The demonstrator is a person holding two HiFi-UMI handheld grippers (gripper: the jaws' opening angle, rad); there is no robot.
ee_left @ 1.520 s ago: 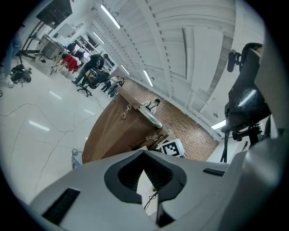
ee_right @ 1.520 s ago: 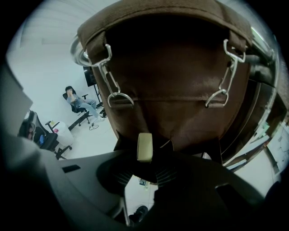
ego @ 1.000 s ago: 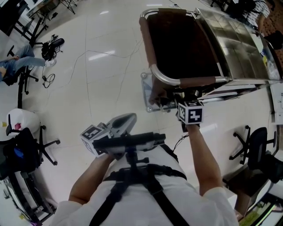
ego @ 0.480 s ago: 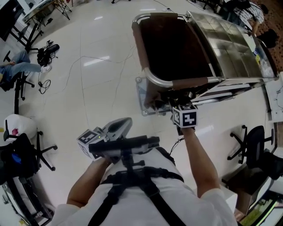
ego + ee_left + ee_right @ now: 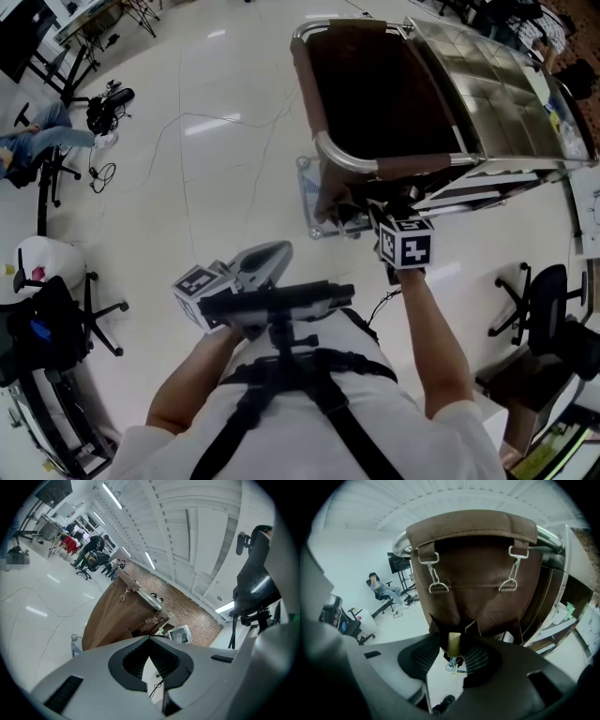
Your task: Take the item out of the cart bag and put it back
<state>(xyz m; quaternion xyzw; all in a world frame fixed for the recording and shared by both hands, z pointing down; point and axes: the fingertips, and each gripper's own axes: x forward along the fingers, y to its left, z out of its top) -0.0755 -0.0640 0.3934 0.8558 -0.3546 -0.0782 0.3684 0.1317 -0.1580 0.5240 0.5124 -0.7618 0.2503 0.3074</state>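
Against the earlier frames little differs. The right gripper [image 5: 454, 638] sits at the same near lower edge of the brown fabric cart bag [image 5: 478, 592], and the left gripper [image 5: 149, 638] is held close to the person's chest as before. Only the cart's place in the head view has shifted slightly. The right fingers [image 5: 423, 660] have just been opening.

They now stand apart, released, with a small flat tan item [image 5: 453, 646] upright between their tips. It sits against the bag's lower front, outside the bag's mouth. Whether either finger touches it cannot be told.

The left fingers [image 5: 136, 660] are clenched tip to tip with nothing between them, pointing across the white floor [image 5: 216, 169] toward the bag's side.

The bag hangs by two metal snap hooks [image 5: 433, 581] from the cart's chrome tube frame [image 5: 342, 159]. Its mouth is open, but the inside is too dark to show any contents. A silvery grid panel [image 5: 497, 75] lies along the bag's far side.
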